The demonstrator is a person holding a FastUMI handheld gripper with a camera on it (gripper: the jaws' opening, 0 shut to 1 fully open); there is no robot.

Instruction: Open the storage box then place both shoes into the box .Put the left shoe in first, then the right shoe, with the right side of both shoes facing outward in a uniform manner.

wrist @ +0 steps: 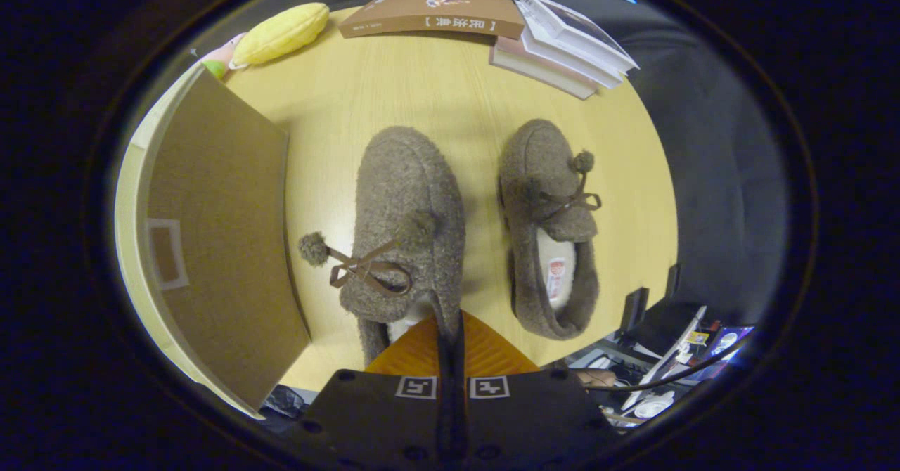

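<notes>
**Tongs clamped on heel rim of the nearer slipper, box standing open alongside**

Tabletop: pale wood grain, carries everything noted below.

Storage box: brown cardboard, with a pale edge along its outer side, on the tabletop beside the nearer slipper. The broad brown panel facing the camera bears a small pale-bordered square patch. Whether this panel is a raised lid or a wall cannot be told from this angle; the interior is not visible.

Nearer slipper: brown fuzzy fabric, toe pointing away from the tongs, a brown ribbon bow across the upper and a pompom hanging off on the box side. Its heel end sits at the fingertips.

Second slipper: same make, lying parallel and just beside the first on the side away from the box, not touching it. Pale lining with a small label shows in its opening; bow and pompom on the upper.

Books: a stack of pale books at the far end of the tabletop beyond the slippers, with a brown book flat beside it.

Yellow corn-shaped toy: at the far end, beyond the box.

Tongs: fingers drawn almost together, both pressing a thin fold of the nearer slipper's heel rim between them.
</notes>
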